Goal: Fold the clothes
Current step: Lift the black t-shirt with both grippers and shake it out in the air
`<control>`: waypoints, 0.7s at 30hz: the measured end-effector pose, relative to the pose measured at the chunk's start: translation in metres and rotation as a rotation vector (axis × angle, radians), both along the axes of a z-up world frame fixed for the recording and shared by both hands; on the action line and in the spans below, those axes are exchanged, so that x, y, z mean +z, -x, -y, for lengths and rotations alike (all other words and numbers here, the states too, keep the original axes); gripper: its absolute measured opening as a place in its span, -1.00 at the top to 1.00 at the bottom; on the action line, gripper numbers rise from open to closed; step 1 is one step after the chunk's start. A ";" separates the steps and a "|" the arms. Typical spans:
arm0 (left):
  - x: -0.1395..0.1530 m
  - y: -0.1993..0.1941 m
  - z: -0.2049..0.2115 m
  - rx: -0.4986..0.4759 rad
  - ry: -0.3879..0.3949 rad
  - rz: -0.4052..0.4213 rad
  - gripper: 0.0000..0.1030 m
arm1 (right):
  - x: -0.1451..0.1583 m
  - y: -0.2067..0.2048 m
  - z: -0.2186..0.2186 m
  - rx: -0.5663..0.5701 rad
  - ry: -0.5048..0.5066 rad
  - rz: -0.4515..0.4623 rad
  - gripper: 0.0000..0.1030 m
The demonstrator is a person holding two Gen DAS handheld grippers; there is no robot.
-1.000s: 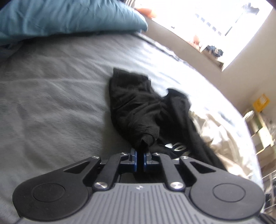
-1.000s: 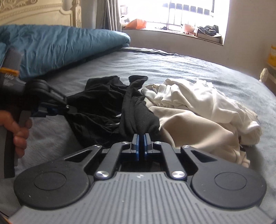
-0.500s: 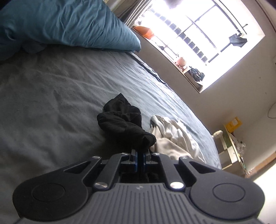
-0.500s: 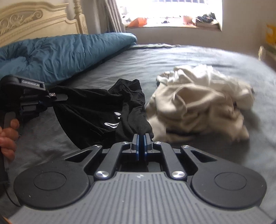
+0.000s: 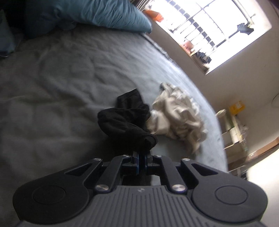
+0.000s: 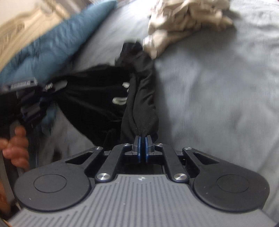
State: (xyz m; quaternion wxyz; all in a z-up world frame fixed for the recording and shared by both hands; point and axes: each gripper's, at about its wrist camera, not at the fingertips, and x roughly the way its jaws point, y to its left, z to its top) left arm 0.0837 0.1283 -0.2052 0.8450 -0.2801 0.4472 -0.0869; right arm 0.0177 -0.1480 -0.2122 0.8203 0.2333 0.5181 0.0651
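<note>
Left claw (image 5: 141, 158): jaws pinched nearly together, blue pads clamped on a bunched end of the black garment (image 5: 127, 120). Cloth runs from the pads away over the grey bed (image 5: 52, 87); its far end lies just beside the cream clothes pile (image 5: 177, 118), touching its edge.

Right claw (image 6: 142, 145): jaws narrow, only a slit between the blue pads, gripping a twisted rope-like fold of the same black garment (image 6: 143, 97). From the right wrist view the cloth spans between the two claws, left claw (image 6: 43, 94) at frame left, held by a hand (image 6: 16, 146) whose fingers wrap the handle. White print marks on the black cloth, too blurred to read.

Cream clothes pile (image 6: 184, 22) sits at the top of the right view, cut off by the frame edge. Blue duvet (image 6: 57, 47) upper left, pale headboard (image 6: 31, 26) behind it, both smeared by motion blur. Left view: blue duvet (image 5: 97, 12) at the far end of the bed, bright window (image 5: 209, 29) overexposed, shelf clutter at right too blurred to identify. Whether the garment's middle rests on the bed or hangs clear, can't tell.
</note>
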 end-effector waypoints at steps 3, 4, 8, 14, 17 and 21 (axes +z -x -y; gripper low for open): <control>-0.032 0.007 -0.002 -0.070 -0.127 -0.058 0.83 | -0.011 0.011 -0.011 0.084 0.042 -0.079 0.85; -0.043 0.008 -0.003 -0.097 -0.169 -0.076 0.78 | -0.011 0.011 -0.014 0.125 0.092 -0.079 0.85; -0.070 0.018 -0.017 -0.107 -0.164 -0.141 0.21 | -0.001 -0.008 -0.028 0.350 0.255 0.029 0.68; -0.087 0.046 -0.034 -0.072 -0.087 -0.233 -0.10 | 0.001 -0.068 -0.079 0.804 0.417 0.330 0.01; -0.098 0.059 -0.029 -0.100 -0.050 -0.285 -0.09 | -0.016 -0.093 -0.125 1.110 0.486 0.434 -0.05; -0.112 0.069 -0.016 -0.158 0.009 -0.327 -0.09 | -0.037 -0.120 -0.183 1.451 0.512 0.467 -0.15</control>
